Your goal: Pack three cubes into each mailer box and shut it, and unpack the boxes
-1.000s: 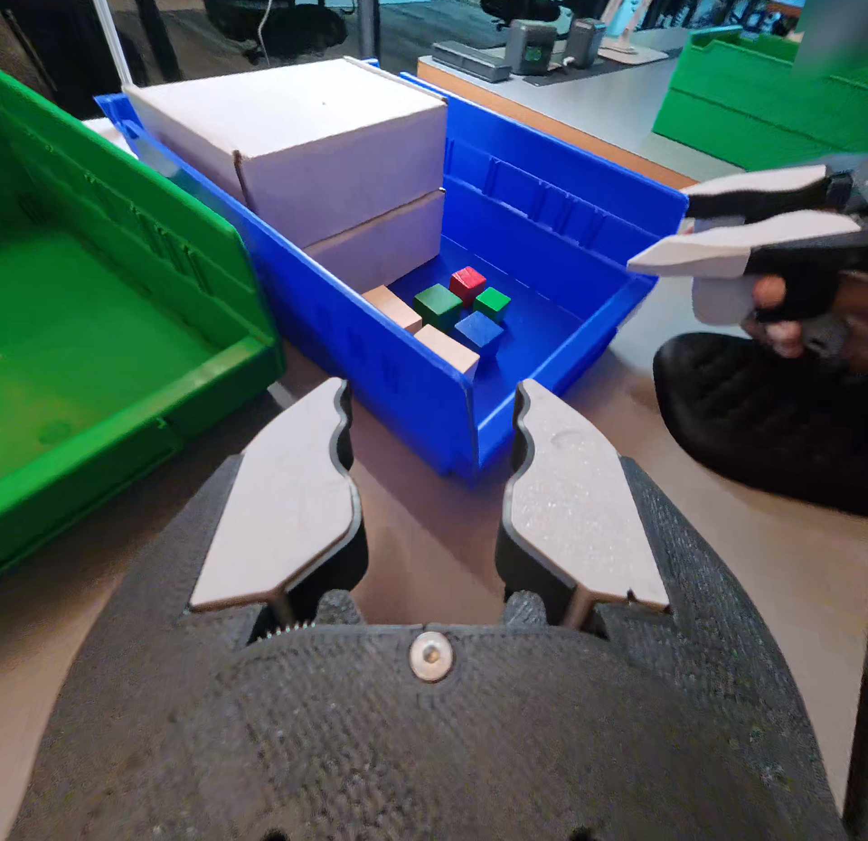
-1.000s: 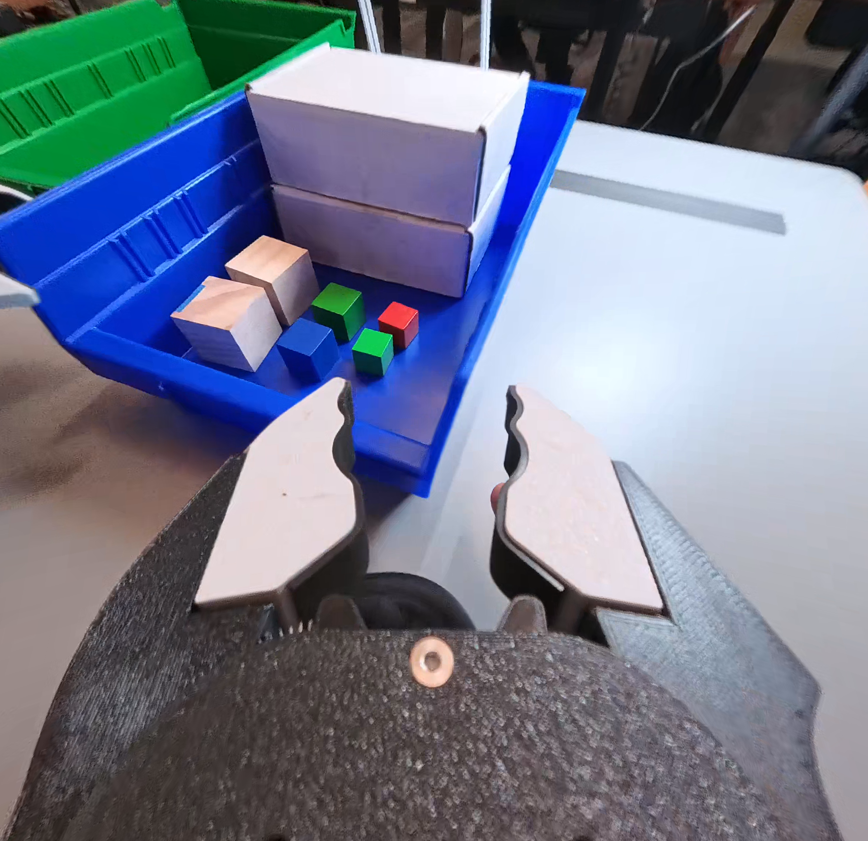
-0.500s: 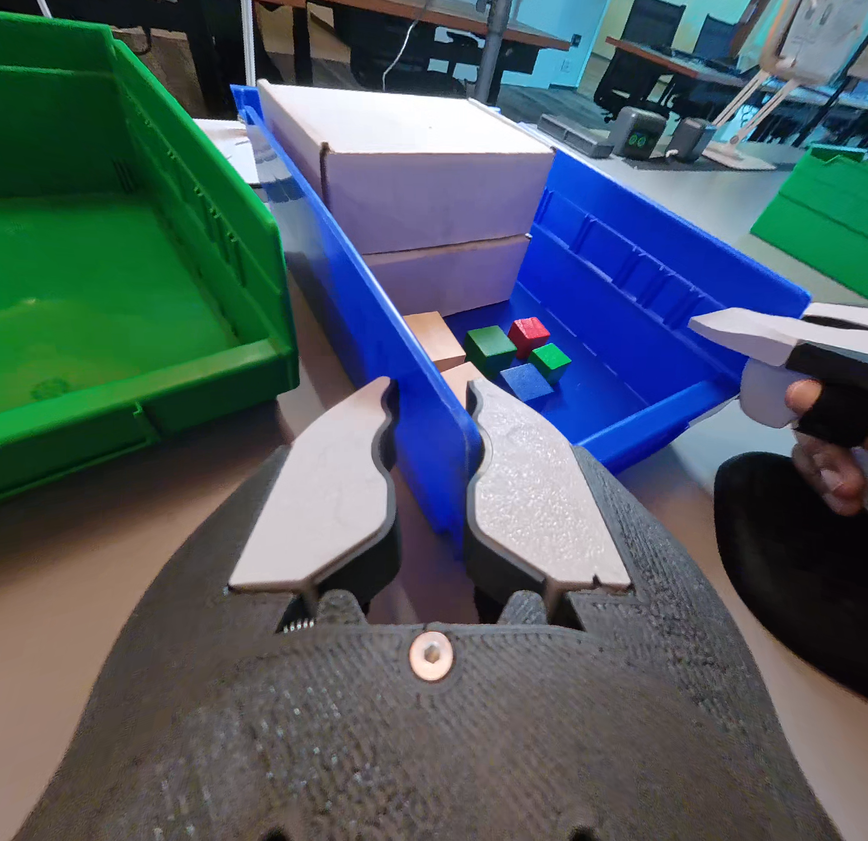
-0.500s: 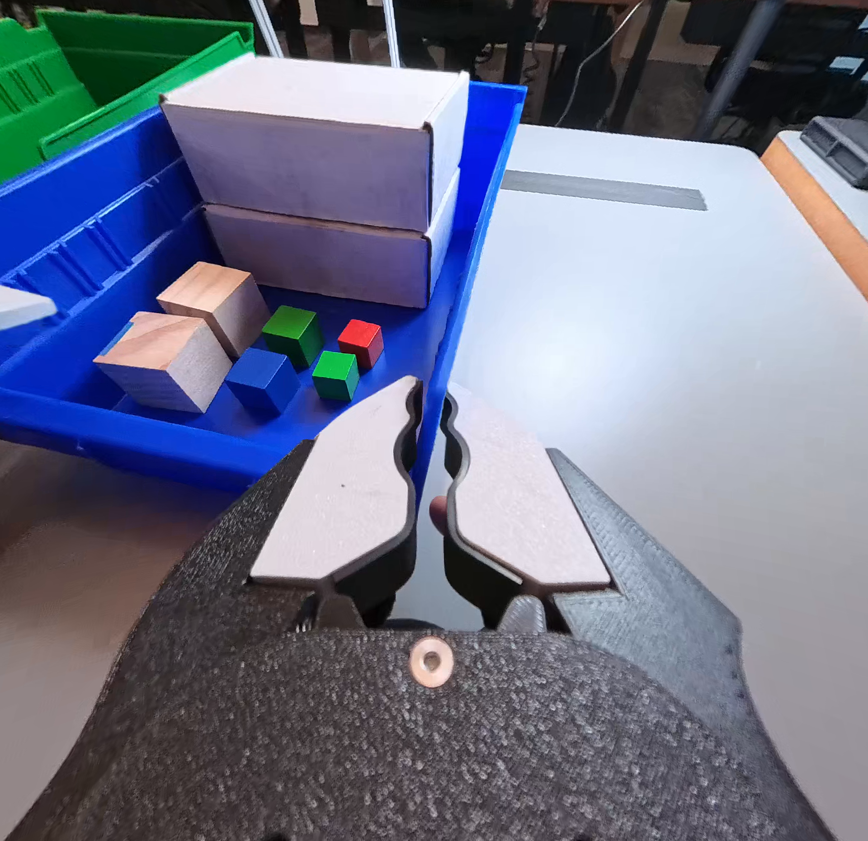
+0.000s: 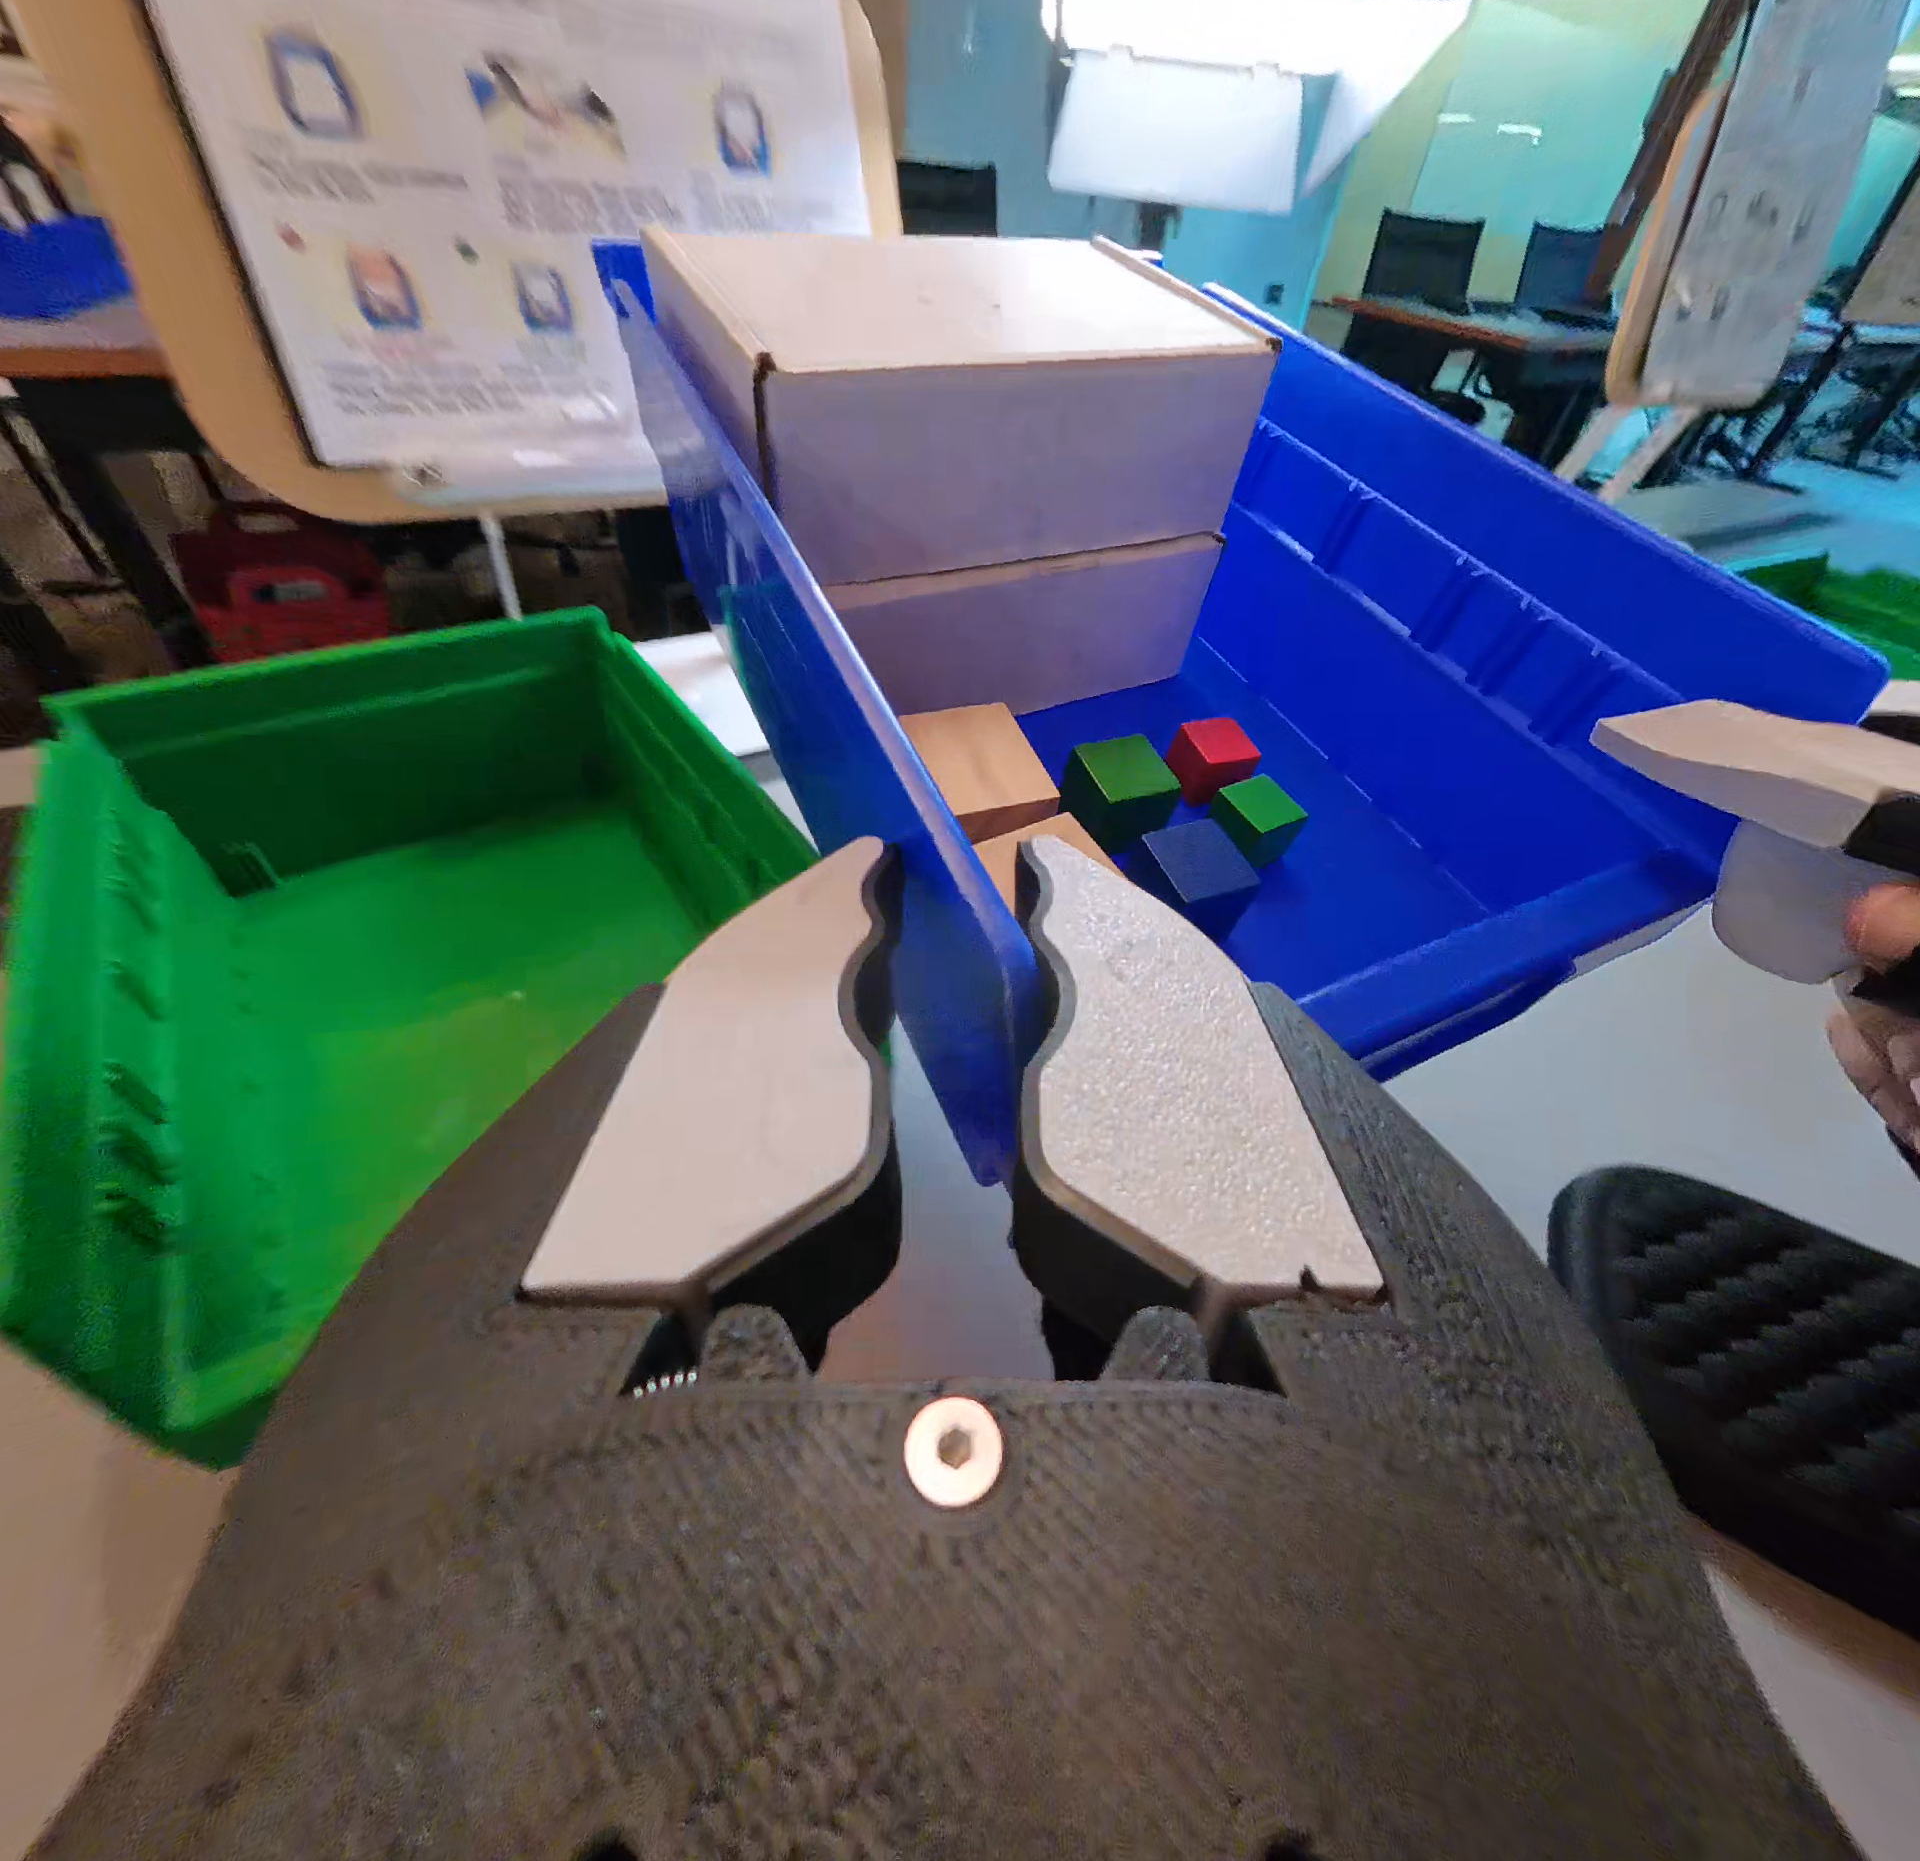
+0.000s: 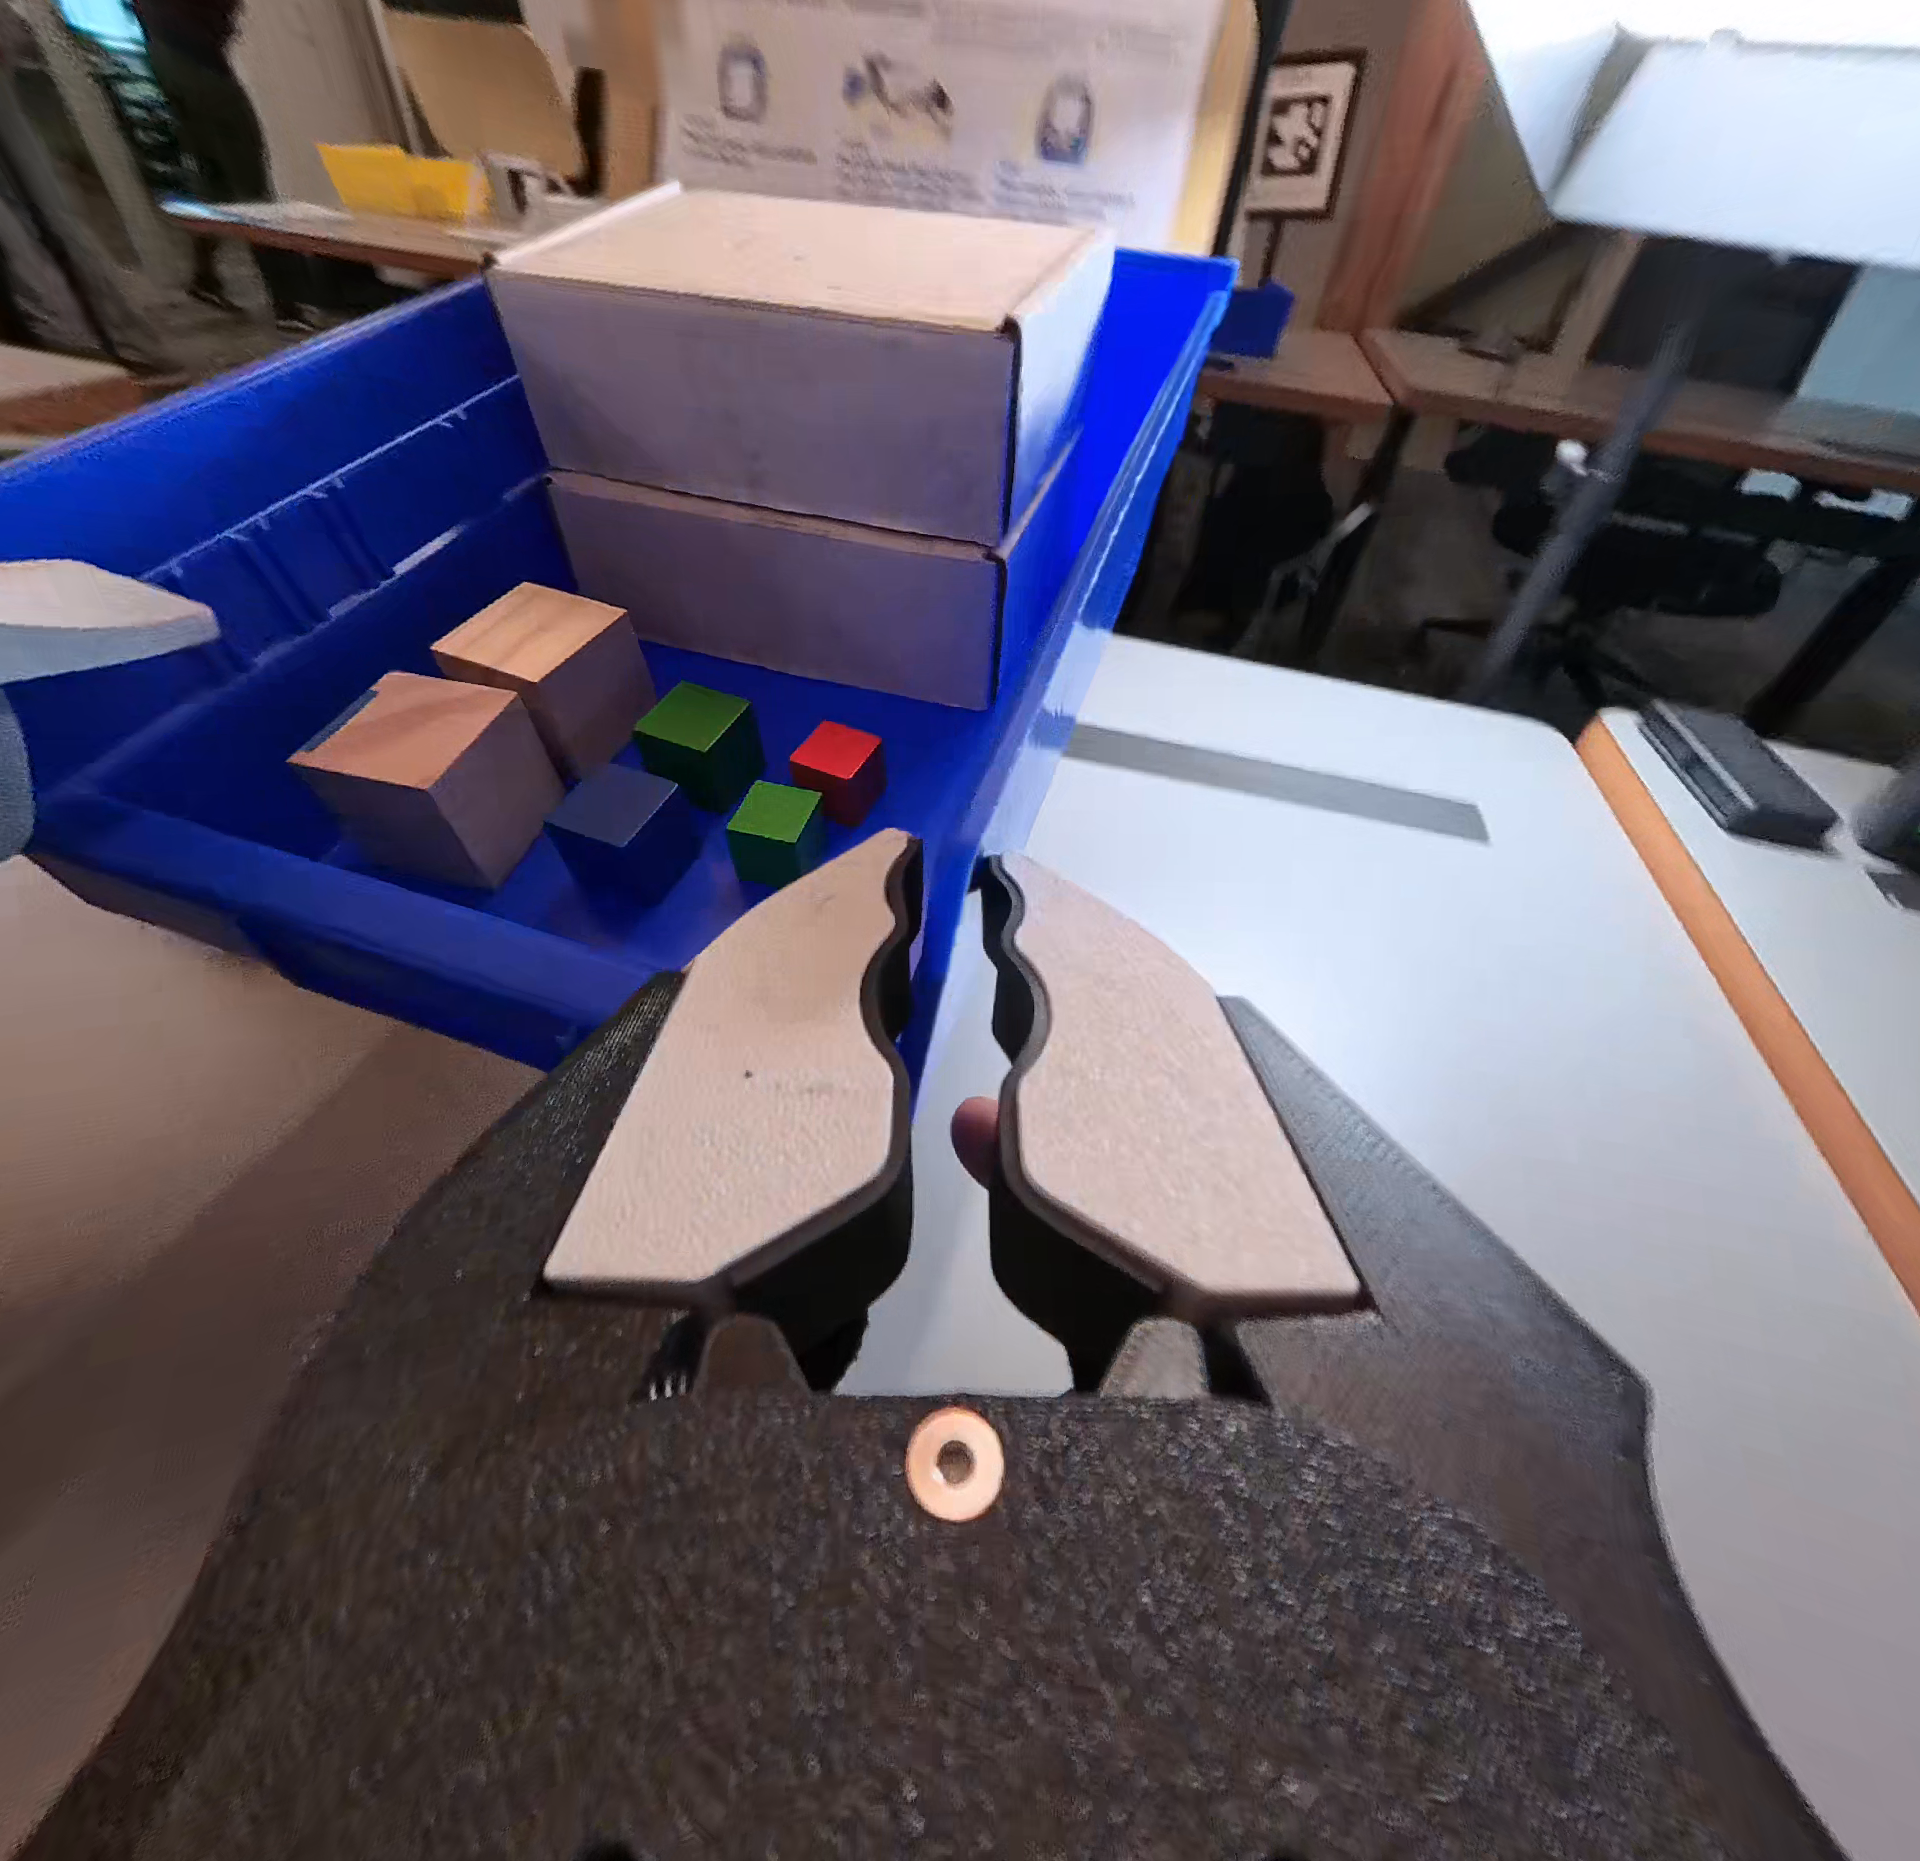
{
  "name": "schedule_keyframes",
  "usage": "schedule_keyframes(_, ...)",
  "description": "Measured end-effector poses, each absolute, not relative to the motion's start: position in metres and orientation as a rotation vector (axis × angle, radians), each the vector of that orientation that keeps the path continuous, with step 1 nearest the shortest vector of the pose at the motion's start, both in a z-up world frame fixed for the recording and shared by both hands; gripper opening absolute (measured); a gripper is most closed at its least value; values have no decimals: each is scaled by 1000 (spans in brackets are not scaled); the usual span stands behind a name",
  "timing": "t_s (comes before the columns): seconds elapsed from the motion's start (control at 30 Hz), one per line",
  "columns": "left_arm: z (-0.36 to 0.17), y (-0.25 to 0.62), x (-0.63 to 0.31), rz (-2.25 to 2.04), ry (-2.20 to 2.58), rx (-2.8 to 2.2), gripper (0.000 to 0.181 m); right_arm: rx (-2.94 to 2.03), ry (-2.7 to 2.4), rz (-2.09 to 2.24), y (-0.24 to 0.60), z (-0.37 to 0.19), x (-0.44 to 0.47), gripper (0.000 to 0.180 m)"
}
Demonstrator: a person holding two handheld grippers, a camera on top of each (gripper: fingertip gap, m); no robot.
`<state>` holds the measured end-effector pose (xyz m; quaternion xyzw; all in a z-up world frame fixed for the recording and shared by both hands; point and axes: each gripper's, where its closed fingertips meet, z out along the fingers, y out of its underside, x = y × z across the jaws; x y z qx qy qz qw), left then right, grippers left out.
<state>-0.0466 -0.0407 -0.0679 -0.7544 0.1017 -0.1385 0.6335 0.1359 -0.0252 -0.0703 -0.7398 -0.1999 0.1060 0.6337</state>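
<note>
Farthest left on the tabletop [image 6: 1403,1032] sits a green bin [image 5: 343,938], just beside the blue bin [image 5: 1507,689] that both tongs grip. Left tongs [image 5: 954,881] are clenched on the blue bin's left side wall, one finger outside and one inside, near its front corner. Within that bin, two white mailer boxes [image 5: 987,440] stand stacked and closed at the far end. In front of them lie two wooden cubes [image 6: 499,720], touching each other, toward the left wall. Next to these come a dark green cube [image 6: 698,741] and a blue cube [image 6: 623,824], then a smaller green cube [image 6: 774,829] and a red cube [image 6: 840,767], all loose on the bin floor. Right tongs [image 6: 948,876] are clenched on the bin's right side wall near its front corner, fingers [image 6: 758,1073] either side of the thin rim. A fingertip of the person shows between them lower down. Beyond the right wall the pale tabletop carries a grey strip [image 6: 1278,783].
</note>
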Motion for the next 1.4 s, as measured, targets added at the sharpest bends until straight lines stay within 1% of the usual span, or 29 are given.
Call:
schedule_keyframes(0.17, -21, -56, -123, -194, 128, -1675, 17, -1627, -558, 346, -23, -35, 59, 12)
schedule_keyframes(0.33, -3, -89, -220, -60, -11, -1646, 16, -1587, -681, 487, -31, -31, -46, 13)
schedule_keyframes(0.5, -16, -129, -310, 33, -168, -1651, 15, -1576, -798, 603, -55, -47, -143, 14)
schedule_keyframes(0.7, -63, -162, -383, 70, -322, -1690, 13, -1628, -914, 664, -81, -95, -222, 14)
schedule_keyframes(0.93, -126, -159, -413, 26, -387, -1728, 12, -1705, -1006, 638, -93, -162, -247, 17)
schedule_keyframes(1.03, -148, -150, -412, 13, -383, -1760, 12, -1726, -1024, 622, -90, -183, -243, 18)
schedule_keyframes(1.1, -164, -146, -417, 83, -379, -1799, 6, -1720, -1076, 607, -90, -194, -242, 20)
schedule_keyframes(1.17, -178, -144, -419, 110, -375, -1847, 6, -1697, -1106, 626, -91, -194, -242, 23)
schedule_keyframes(1.23, -182, -141, -414, 76, -319, -1860, 13, -1692, -1162, 662, -92, -194, -240, 31)
schedule_keyframes(1.3, -176, -141, -407, 82, -213, -1847, 28, -1634, -1233, 763, -100, -184, -235, 44)
schedule_keyframes(1.33, -167, -142, -407, 117, -174, -1816, 33, -1621, -1266, 766, -99, -179, -229, 50)
schedule_keyframes(1.4, -146, -147, -404, 191, -71, -1766, 34, -1596, -1337, 732, -90, -172, -211, 62)
